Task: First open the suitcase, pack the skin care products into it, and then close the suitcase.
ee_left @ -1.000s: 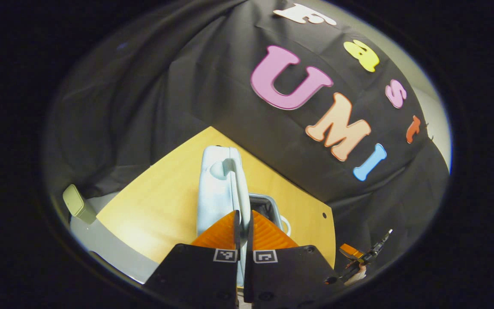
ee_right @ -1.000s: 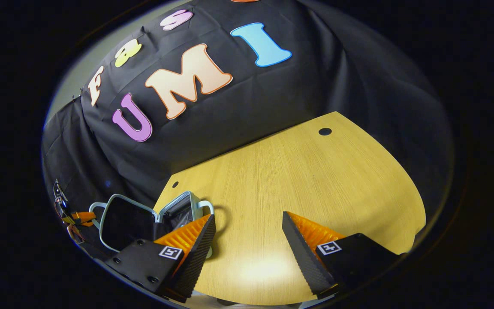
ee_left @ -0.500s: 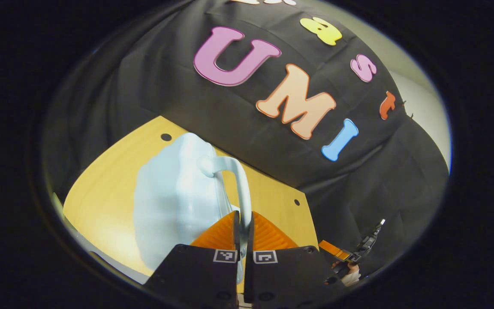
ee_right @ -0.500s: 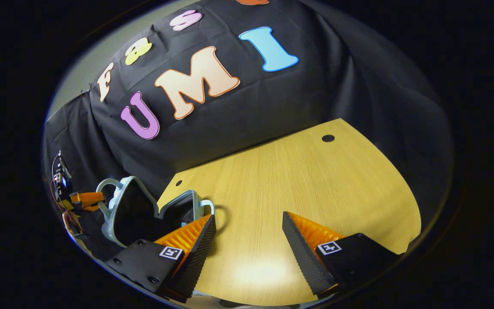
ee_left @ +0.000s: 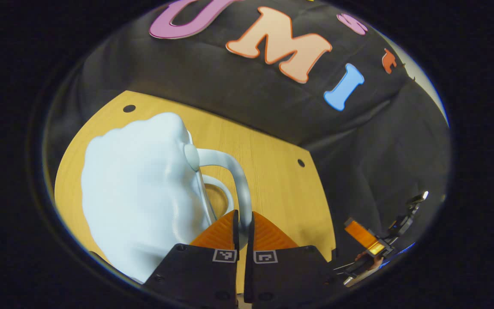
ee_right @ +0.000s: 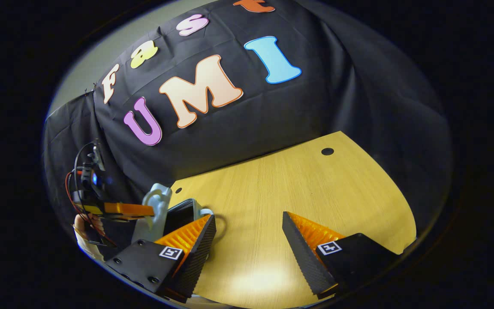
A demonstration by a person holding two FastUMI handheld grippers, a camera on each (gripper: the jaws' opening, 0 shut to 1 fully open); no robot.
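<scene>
The pale blue suitcase [ee_left: 135, 193] lies on the wooden table [ee_left: 272, 171], its bumpy lid turned outward toward me in the left gripper view. My left gripper [ee_left: 242, 223] is shut on the lid's curved handle [ee_left: 234, 171]. A second handle loop [ee_left: 223, 195] shows just behind it. In the right gripper view the suitcase [ee_right: 157, 210] sits at the lower left with its lid tilted over the base and a dark gap [ee_right: 180, 210] between them. There the left gripper [ee_right: 127, 209] holds the lid's edge. My right gripper [ee_right: 247, 223] hovers open above the table [ee_right: 294, 189], right of the case.
Black cloth walls the table's far side. Small round holes [ee_right: 327, 151] mark the tabletop near its back corners. A hand [ee_right: 86, 223] holds the left gripper at the table's left edge. The right gripper [ee_left: 367, 240] shows off the table's right edge in the left gripper view.
The left gripper has swung the lid by its handle from wide open down toward the base. The dark interior has narrowed to a gap. The right gripper has barely moved.
</scene>
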